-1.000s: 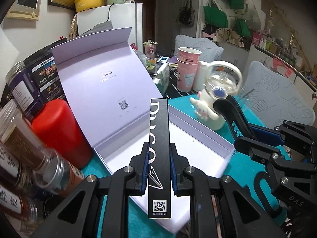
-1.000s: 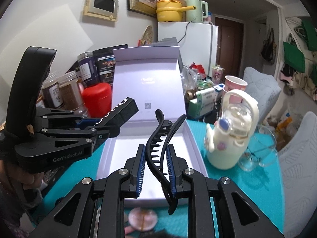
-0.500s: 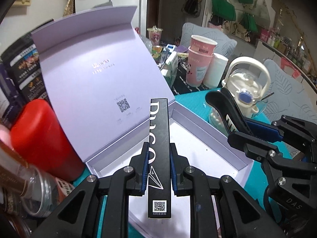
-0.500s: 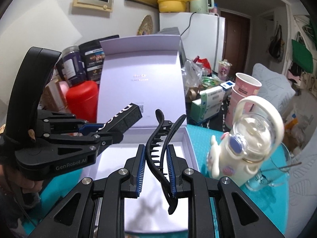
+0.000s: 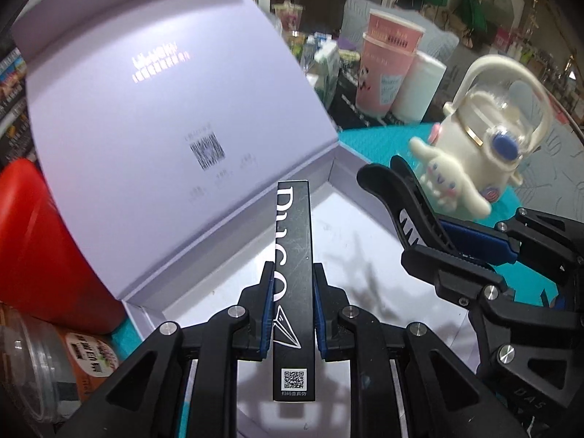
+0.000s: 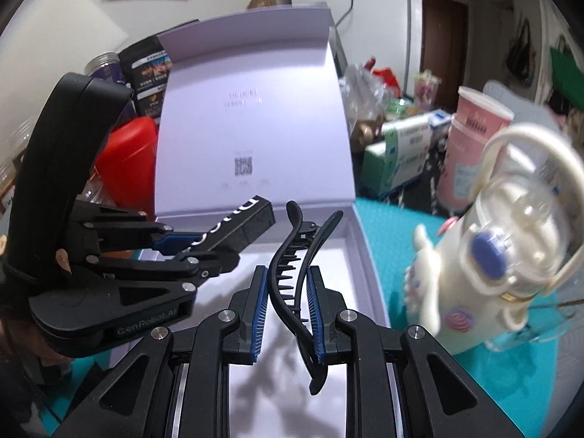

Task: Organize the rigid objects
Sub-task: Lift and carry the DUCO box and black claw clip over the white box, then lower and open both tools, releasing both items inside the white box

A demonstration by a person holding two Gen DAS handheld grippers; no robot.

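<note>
The left tongs (image 5: 292, 294) are gripping a slim black box (image 5: 293, 255); the right tongs (image 6: 285, 301) are clamping a black hair clip (image 6: 292, 277), both hanging over the open white box (image 6: 361, 255).

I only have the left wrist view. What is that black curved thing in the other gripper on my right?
Observer: A black toothed hair clip. The right gripper is shut on it, over the open white box.
Operator: Is my black stick over the box too?
Observer: Yes. From the right wrist view, the left gripper holds the black stick above the box's back left corner, its tip near the raised lid.
Operator: Anything behind that lid?
Observer: A white fridge stands behind it, hidden in your view.
</note>
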